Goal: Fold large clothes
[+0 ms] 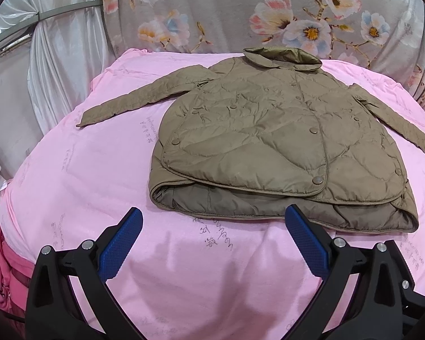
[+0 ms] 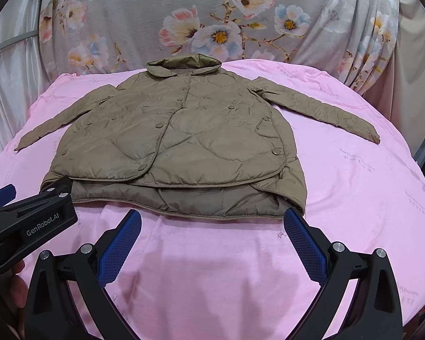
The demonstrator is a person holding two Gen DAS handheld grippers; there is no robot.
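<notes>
An olive-brown quilted jacket (image 1: 269, 136) lies flat, front up, on a pink cloth, collar at the far side, both sleeves spread outward. It also shows in the right wrist view (image 2: 178, 141). My left gripper (image 1: 214, 221) is open and empty, just in front of the jacket's near hem, its right fingertip close to the hem. My right gripper (image 2: 212, 221) is open and empty, just short of the hem's right part. The left gripper's body (image 2: 34, 215) shows at the left of the right wrist view, by the jacket's near left corner.
The pink cloth (image 1: 70, 184) covers a rounded surface that drops away at the left and right. A floral grey sheet (image 2: 212, 14) hangs behind it. White curtain (image 1: 56, 70) hangs at the left. A pink-red garment (image 1: 2, 269) lies low at the left edge.
</notes>
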